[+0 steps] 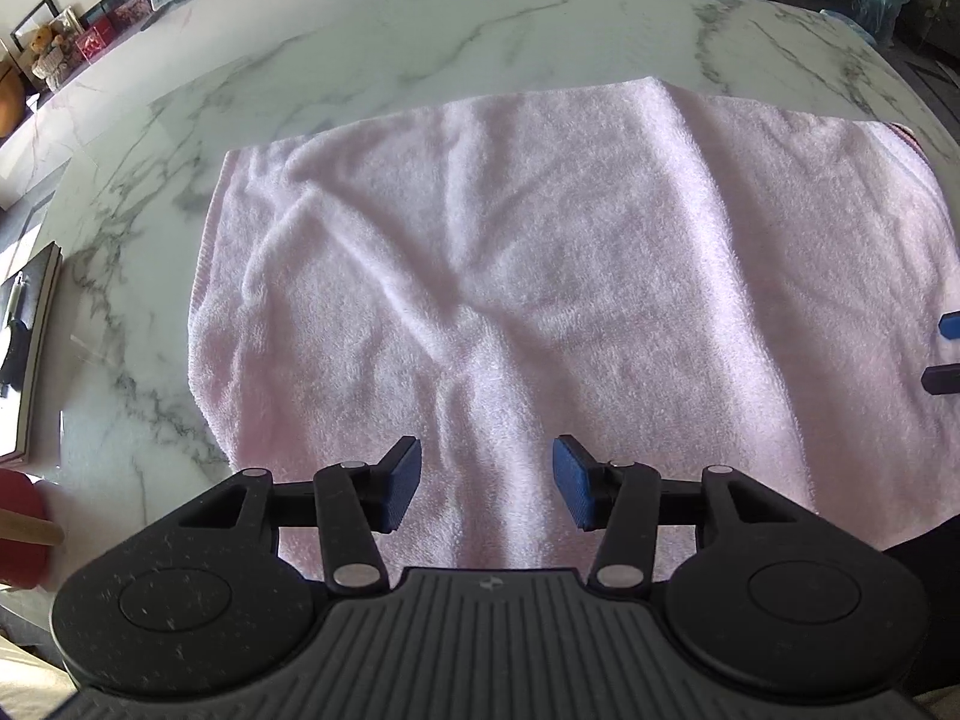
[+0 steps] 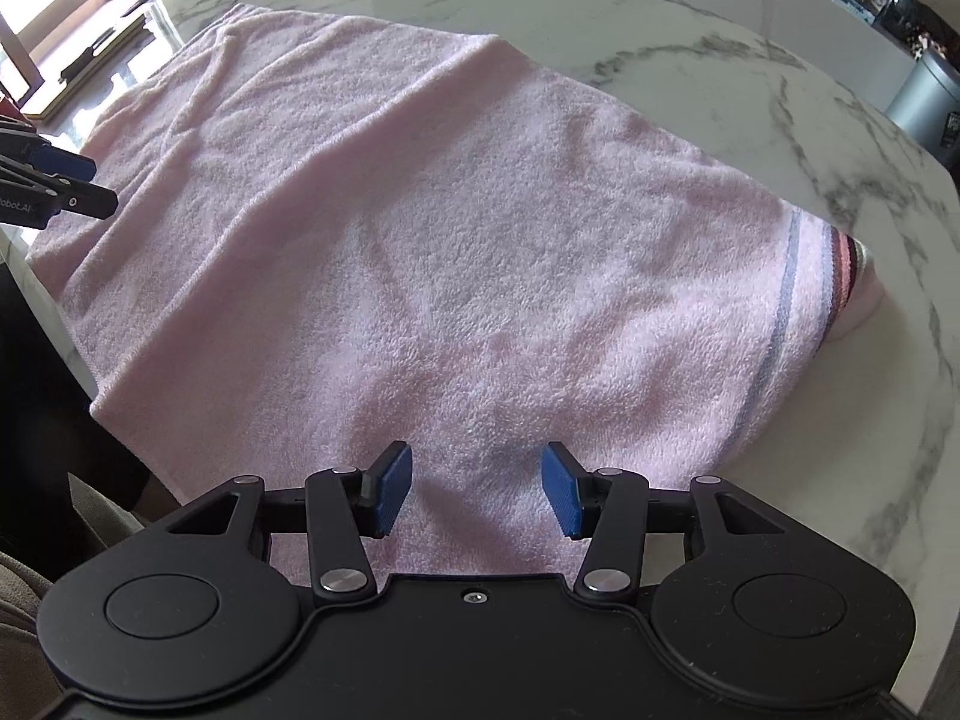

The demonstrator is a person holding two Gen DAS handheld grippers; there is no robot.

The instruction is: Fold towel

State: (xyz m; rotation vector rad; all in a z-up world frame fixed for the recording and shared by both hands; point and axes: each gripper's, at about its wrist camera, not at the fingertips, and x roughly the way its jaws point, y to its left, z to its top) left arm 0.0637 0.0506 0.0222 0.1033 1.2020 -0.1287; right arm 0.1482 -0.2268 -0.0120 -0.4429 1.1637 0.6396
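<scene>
Spanning most of both views, a white marble table (image 1: 372, 48) carries the pink towel (image 1: 540, 276), which lies spread across it with its near edge at the table's front edge, just under both tools. The cloth looks to be doubled over already: at its right end a striped band (image 2: 798, 324) sits over a lower layer that peeps out beyond it. Soft ridges run diagonally across the middle, so it is not quite flat. A dark board (image 1: 30, 330) rests at the table's left edge, well clear of the towel.

The left gripper (image 1: 486, 489) hovers over the near hem with its blue pads spread apart, holding nothing; the right gripper (image 2: 476, 489) does likewise nearer the striped end, jaws wide and empty.

The step in hand is probably taking the near edge for the next fold. Each claw should bite every layer at the hem, and both should lift evenly so the ridges do not get folded in.
</scene>
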